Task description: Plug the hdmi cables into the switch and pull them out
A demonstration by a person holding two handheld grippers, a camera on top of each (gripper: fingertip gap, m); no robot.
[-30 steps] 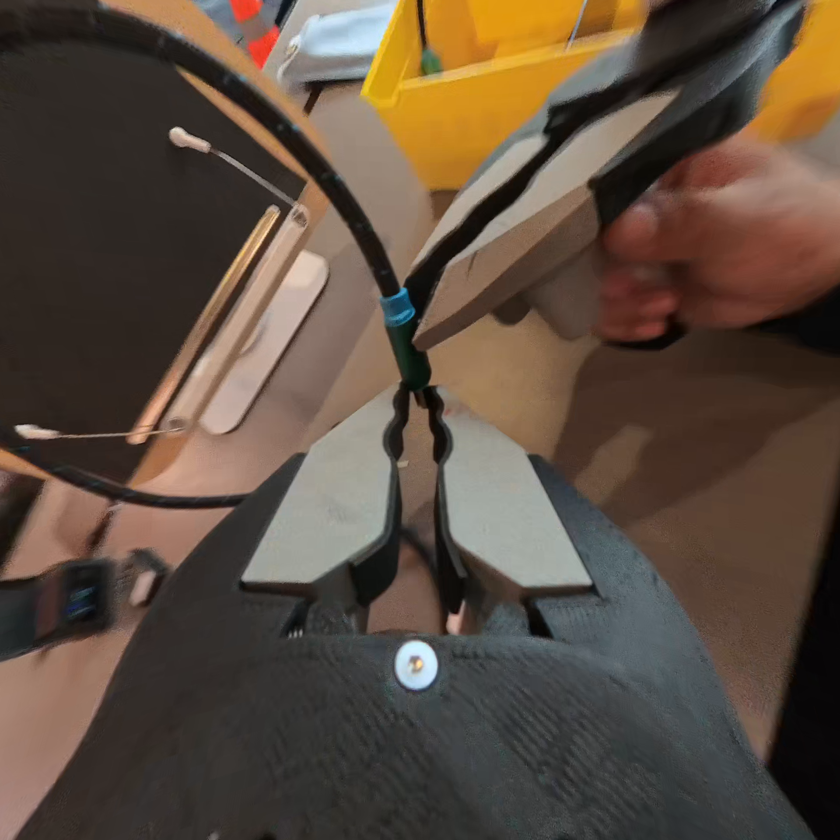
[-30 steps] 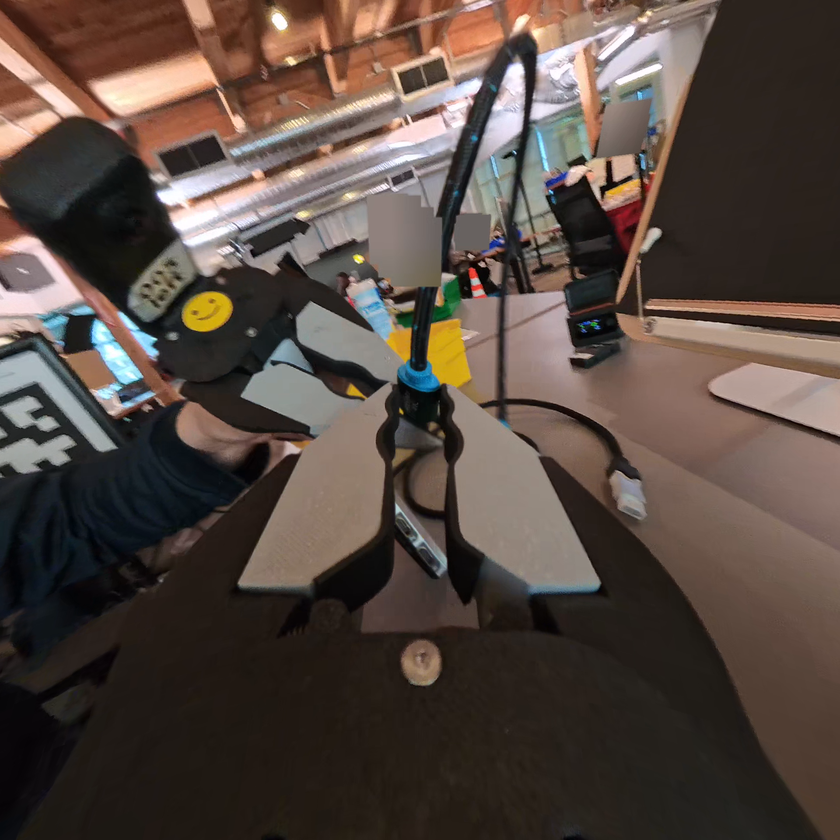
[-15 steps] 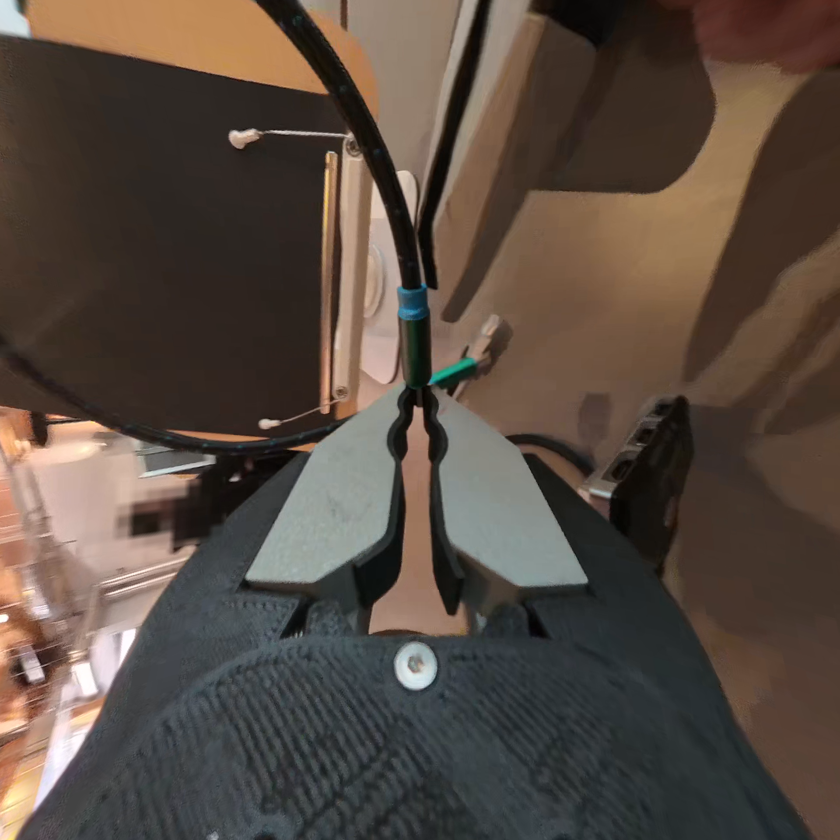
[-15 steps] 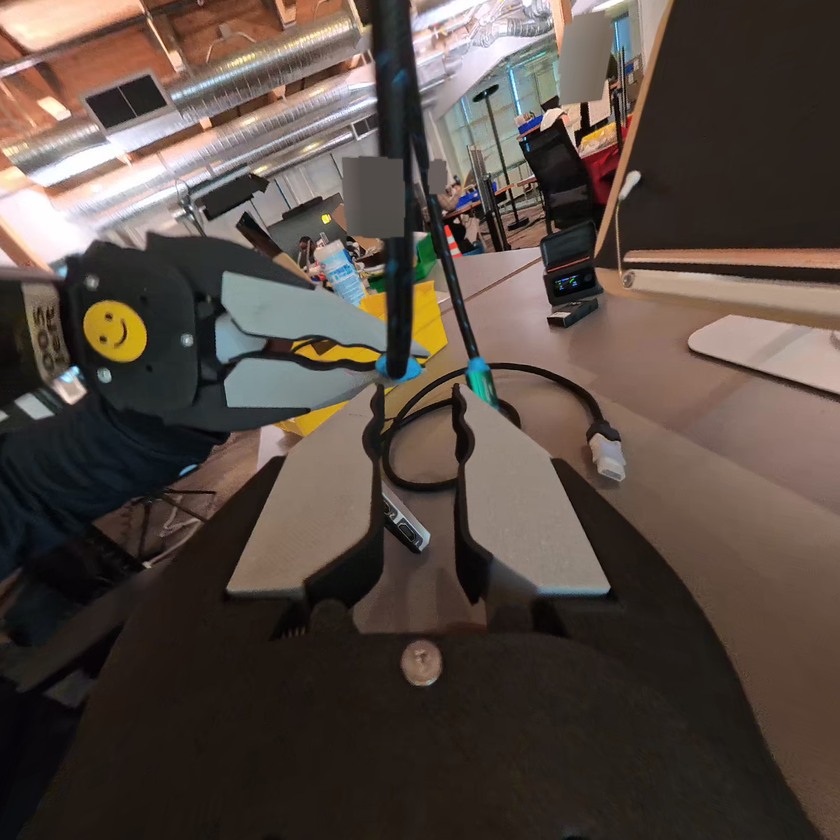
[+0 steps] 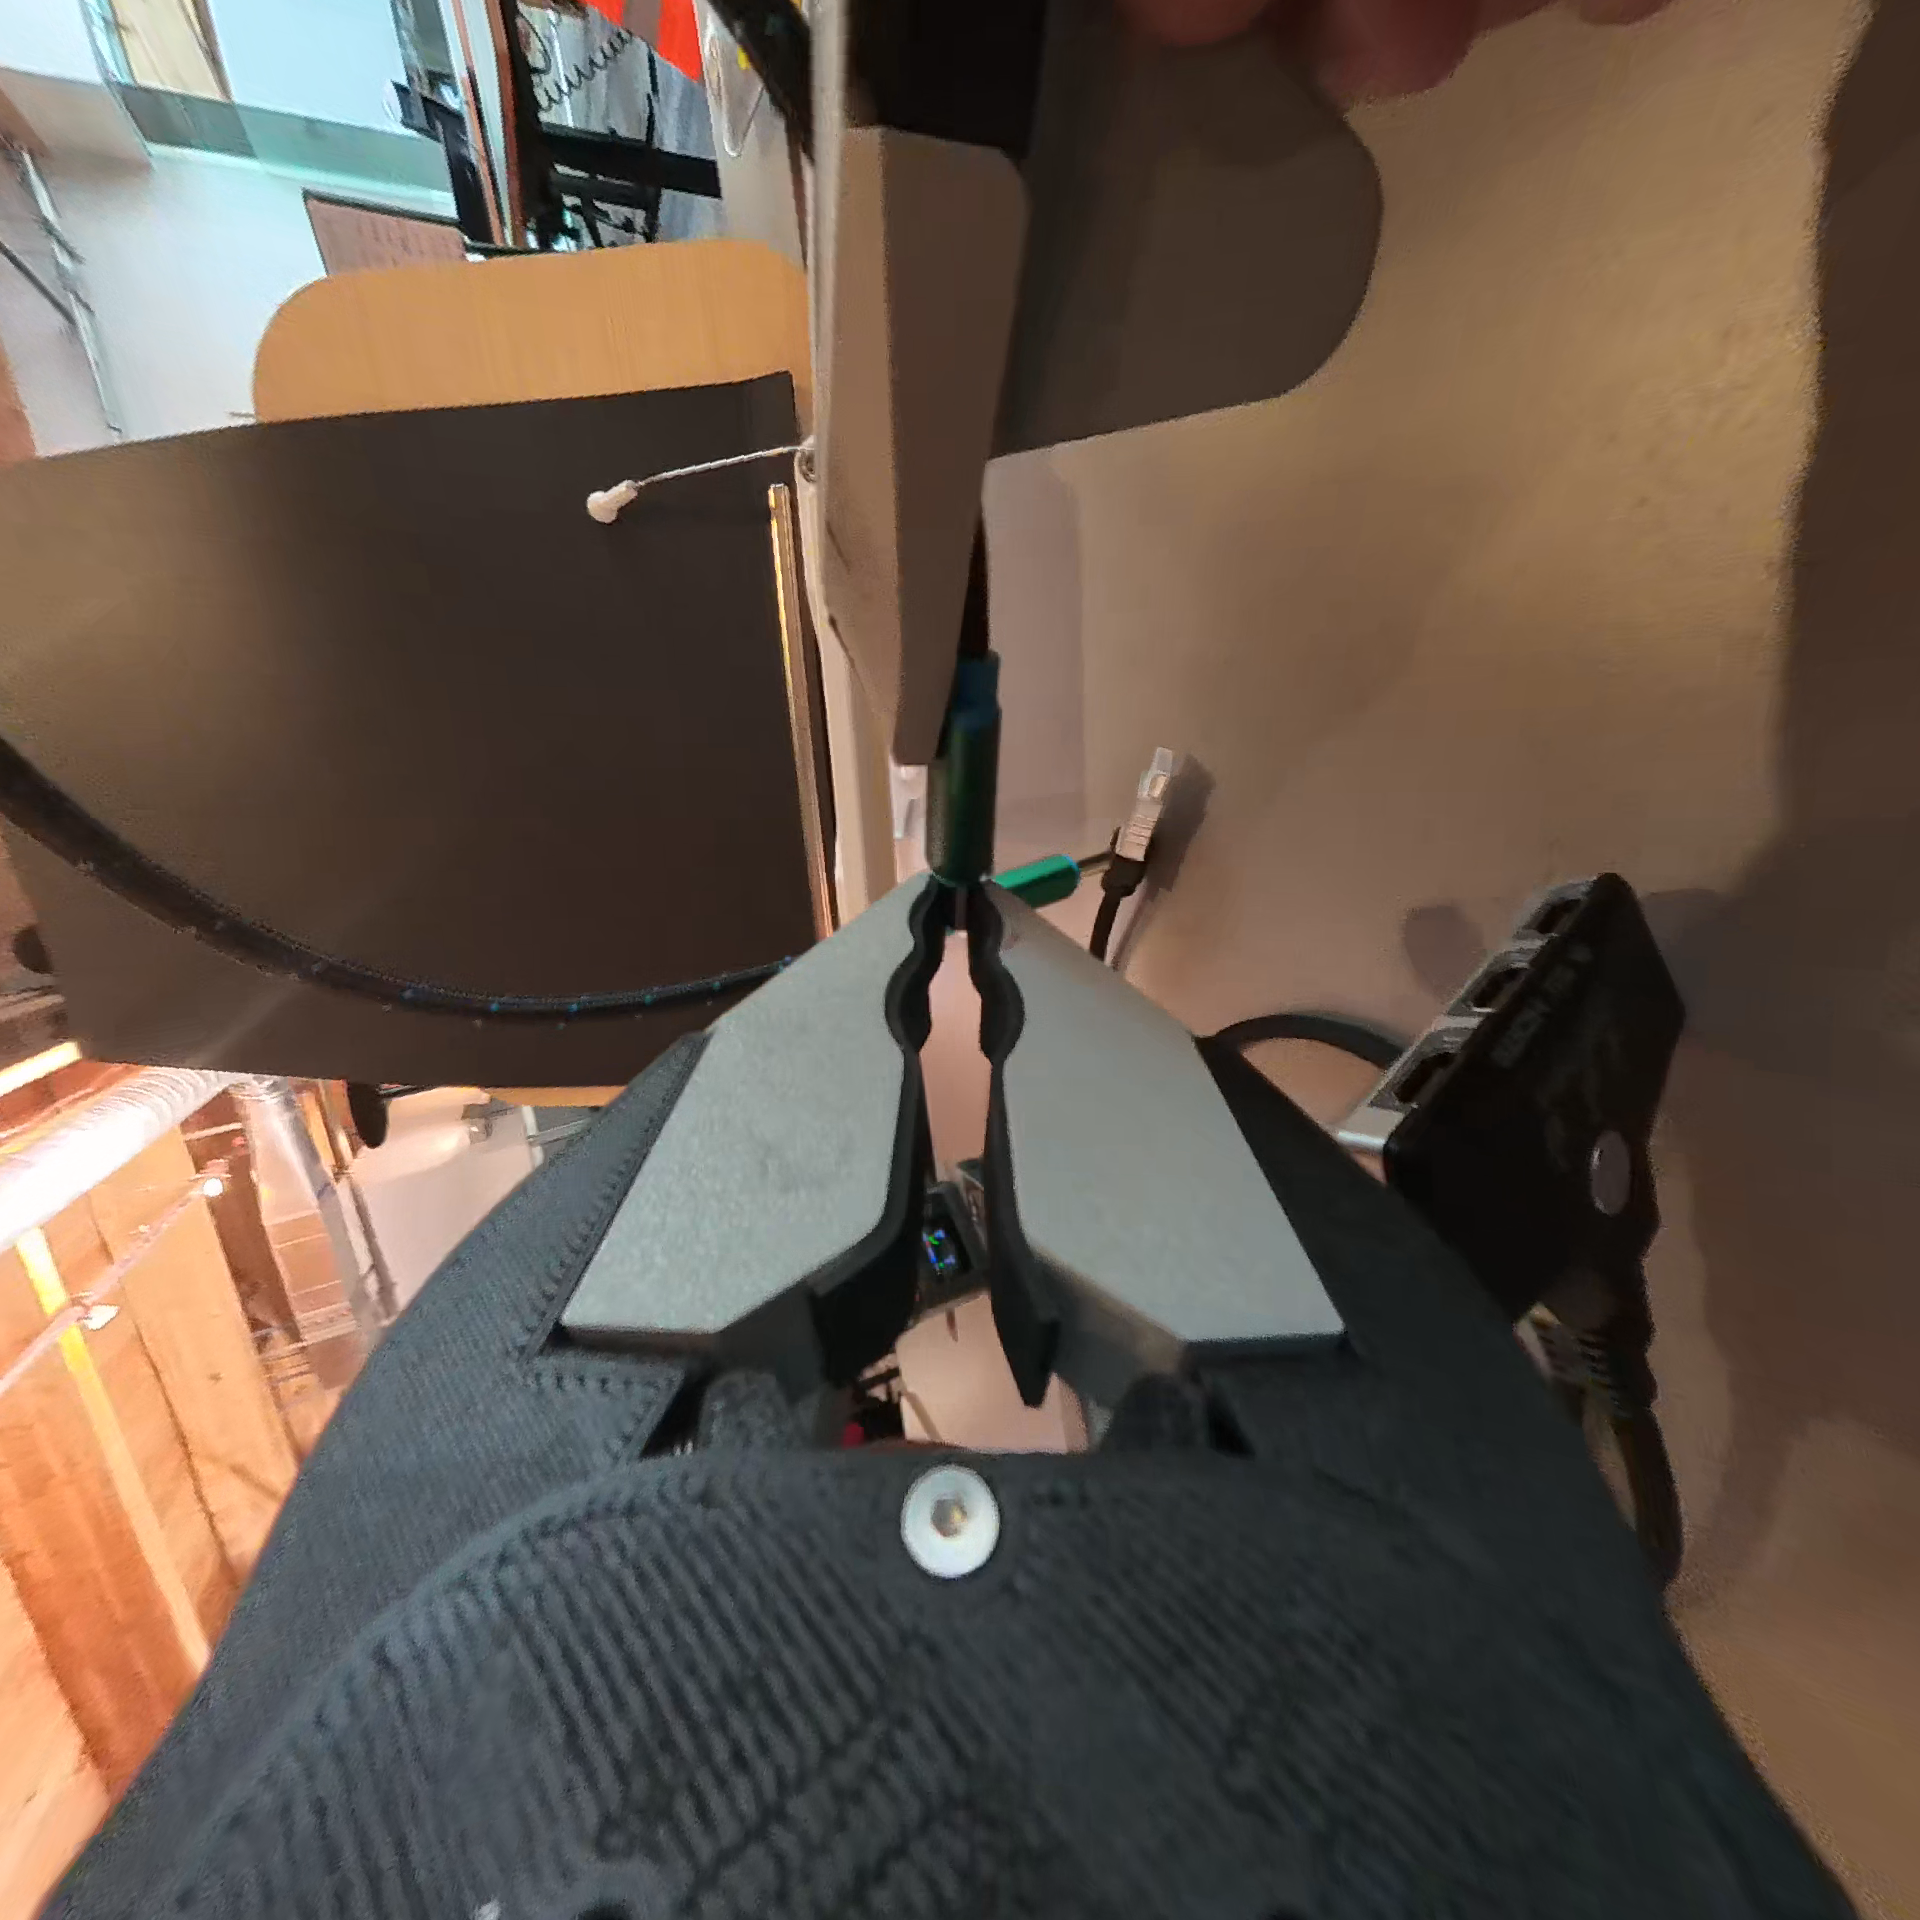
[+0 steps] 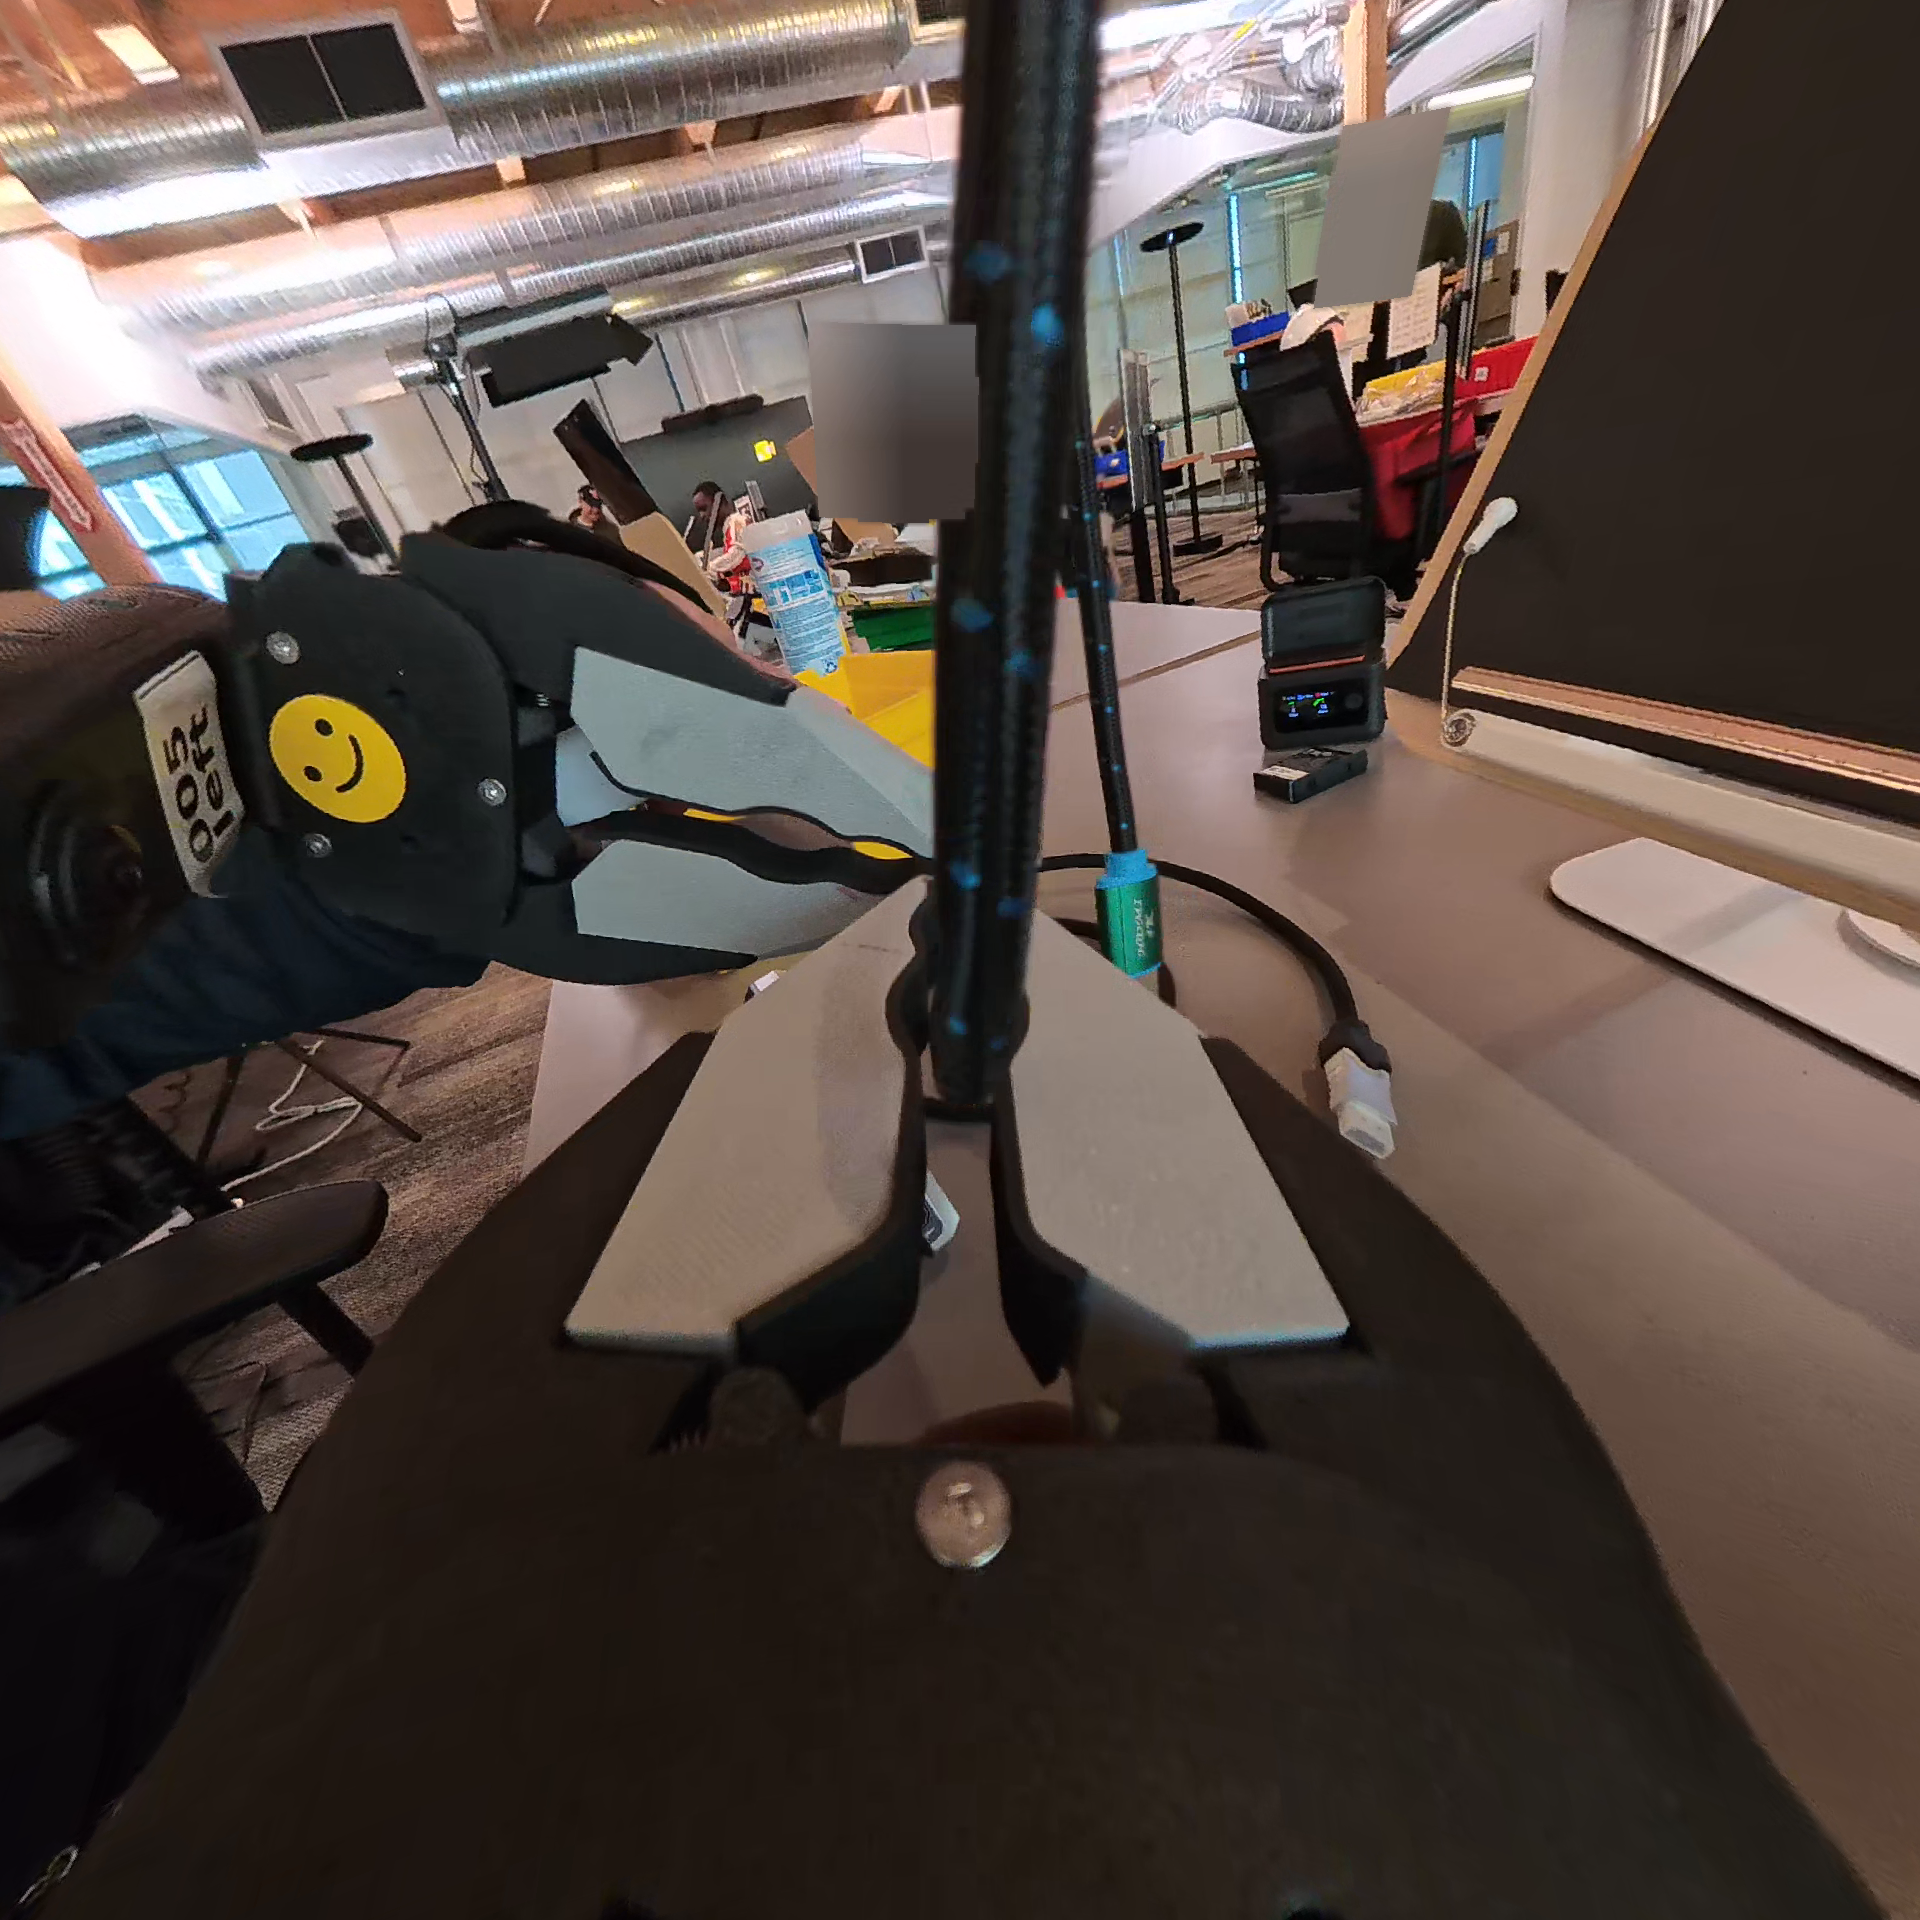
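Note:
My left gripper (image 5: 958, 899) is shut on the tip of a green HDMI plug (image 5: 964, 790) with a blue collar, held in the air. My right gripper (image 6: 964, 987) is shut on that plug's black braided cable (image 6: 987, 623), which rises straight up between its fingers. In the left wrist view one right finger (image 5: 904, 468) reaches down to the plug's collar. The left gripper also shows in the right wrist view (image 6: 862, 842). The black HDMI switch (image 5: 1538, 1060) lies on the table to the right, ports showing. A second green plug (image 6: 1127, 914) hangs just beyond my right fingers.
A black cable with a white plug (image 6: 1361, 1101) lies looped on the tan table (image 6: 1558, 1195). A monitor's foot (image 6: 1714, 935) and a black panel (image 6: 1714, 364) stand on the right. A small device with a screen (image 6: 1320, 675) sits farther back. Yellow bins (image 6: 883, 696) are behind. My two grippers' fingertips are within a few centimetres of each other. About 9 cm separates my left fingertips from the black HDMI switch (image 5: 1538, 1060).
My right gripper opened, let go of the plug's collar and closed again on the cable. The left gripper has kept hold of the plug while turning, bringing the switch into its view.

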